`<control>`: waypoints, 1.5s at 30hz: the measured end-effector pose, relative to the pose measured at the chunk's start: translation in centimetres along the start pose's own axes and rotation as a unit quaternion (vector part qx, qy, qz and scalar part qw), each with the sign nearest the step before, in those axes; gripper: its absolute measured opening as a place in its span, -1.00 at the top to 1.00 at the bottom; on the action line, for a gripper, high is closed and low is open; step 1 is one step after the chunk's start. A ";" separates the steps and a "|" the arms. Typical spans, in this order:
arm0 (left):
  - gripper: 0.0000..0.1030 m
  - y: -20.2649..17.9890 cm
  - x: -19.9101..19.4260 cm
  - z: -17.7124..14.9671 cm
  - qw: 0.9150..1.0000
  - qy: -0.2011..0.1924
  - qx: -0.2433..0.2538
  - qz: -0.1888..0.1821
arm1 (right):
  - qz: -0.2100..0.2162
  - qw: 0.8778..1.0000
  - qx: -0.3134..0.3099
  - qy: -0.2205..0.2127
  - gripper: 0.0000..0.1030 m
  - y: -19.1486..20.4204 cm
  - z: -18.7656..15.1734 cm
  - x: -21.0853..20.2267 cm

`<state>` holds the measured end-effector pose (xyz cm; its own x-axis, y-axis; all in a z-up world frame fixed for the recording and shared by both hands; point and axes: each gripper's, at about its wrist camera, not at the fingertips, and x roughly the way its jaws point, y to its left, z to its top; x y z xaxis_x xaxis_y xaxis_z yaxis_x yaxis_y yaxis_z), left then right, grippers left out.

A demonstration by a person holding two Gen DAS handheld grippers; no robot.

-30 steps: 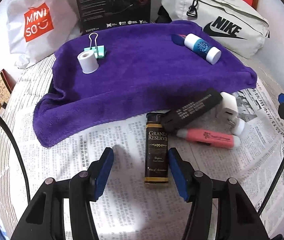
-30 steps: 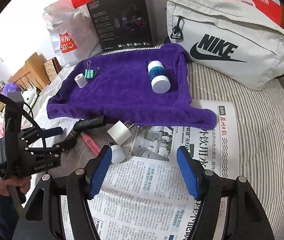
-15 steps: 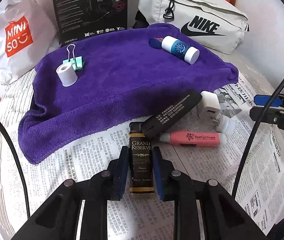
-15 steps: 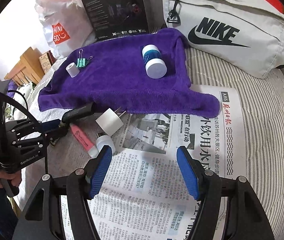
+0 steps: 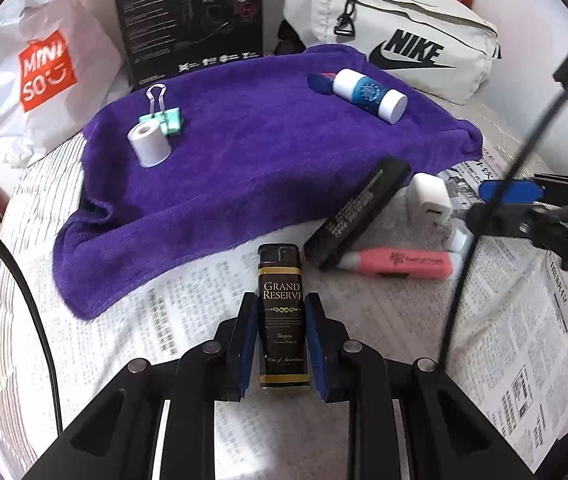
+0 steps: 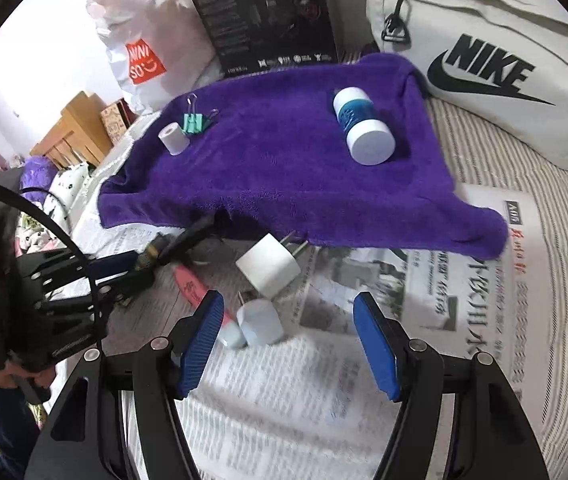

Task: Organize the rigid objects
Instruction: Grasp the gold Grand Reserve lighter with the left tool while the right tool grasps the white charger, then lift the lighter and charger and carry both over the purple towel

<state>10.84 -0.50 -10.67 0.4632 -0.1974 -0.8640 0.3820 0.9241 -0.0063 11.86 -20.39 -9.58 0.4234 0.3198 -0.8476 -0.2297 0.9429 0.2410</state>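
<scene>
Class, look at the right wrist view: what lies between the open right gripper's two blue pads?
In the right wrist view, the right gripper frames a small white plug on the newspaper, close to its left pad; the rest is bare newspaper.

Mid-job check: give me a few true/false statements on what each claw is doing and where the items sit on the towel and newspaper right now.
1. The left claw is shut on the Grand Reserve lighter. True.
2. The right claw grips the white charger. False: it is open, and the charger lies on the newspaper ahead of it.
3. The green binder clip sits on the purple towel next to the small white roll. True.
4. The pink highlighter lies on the towel. False: it lies on the newspaper, by the black bar.
5. The blue and white bottle stands upright. False: it lies on its side on the towel.
</scene>
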 end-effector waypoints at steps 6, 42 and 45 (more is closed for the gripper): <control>0.56 0.9 -0.4 -0.9 1.000 -0.007 -0.012 -0.008 | -0.026 0.999 -0.040 -0.015 -0.28 1.3 0.8 1.5; 0.55 0.5 -0.6 -1.0 1.000 -0.012 -0.010 -0.002 | -0.091 0.995 -0.036 -0.005 0.07 -2.4 -0.6 1.3; 0.56 0.7 -0.6 -1.0 1.000 -0.011 -0.015 -0.005 | -0.102 0.993 -0.052 -0.009 0.07 -2.0 -0.8 1.4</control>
<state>10.07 0.58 -10.67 0.4761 -0.2140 -0.8530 0.3635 0.9311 -0.0307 12.21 -21.94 -11.67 0.4859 0.1261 -0.8649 -0.2267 0.9738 0.0146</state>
